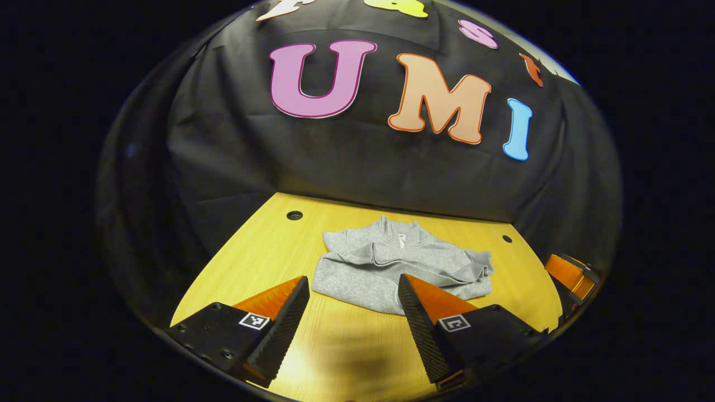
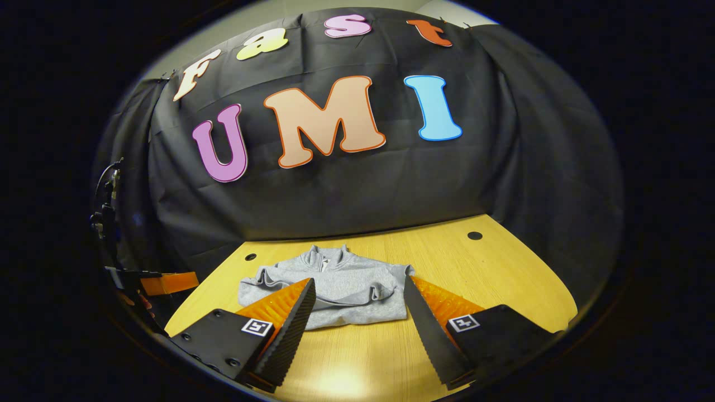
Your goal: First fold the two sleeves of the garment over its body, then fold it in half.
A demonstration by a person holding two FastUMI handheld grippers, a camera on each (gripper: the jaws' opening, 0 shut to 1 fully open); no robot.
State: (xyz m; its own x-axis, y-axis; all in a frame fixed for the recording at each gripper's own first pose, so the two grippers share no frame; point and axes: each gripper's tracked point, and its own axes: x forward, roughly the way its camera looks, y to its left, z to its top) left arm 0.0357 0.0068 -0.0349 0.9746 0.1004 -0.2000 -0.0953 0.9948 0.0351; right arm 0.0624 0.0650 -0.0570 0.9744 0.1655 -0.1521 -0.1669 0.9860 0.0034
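- Both grippers are held with jaws spread wide and nothing between them: the left gripper (image 1: pixel 353 282) is seen at the bottom of the left gripper view, the right gripper (image 2: pixel 359 285) at the bottom of the right gripper view, each raised above the table (image 1: pixel 262 251) short of the cloth.
- A second gripper body is glimpsed at the lower right edge of the left gripper view and at the lower left edge of the right gripper view.
- The garment (image 1: pixel 391 265) is found at the centre of the frame in the left gripper view, towards the far side of the table; in the right gripper view it lies just above and between the fingertips.
- It is a grey pullover with a short zip collar (image 2: pixel 327 257) pointing to the upper part of the frame. Both sleeves appear to be folded across the body already, so the halving fold is judged to be the step left.
- Risks from here: 
  - If only the top layer of the hem is pinched, the sleeves may be dragged loose and the bundle opened.
  - If the two grippers are lifted unevenly, a skewed fold may result.
  - The soft, bunched ridges across the chest may be caught and rumpled by a low approach.
  - A shallow bite may let the thick fleece slip out mid-fold.
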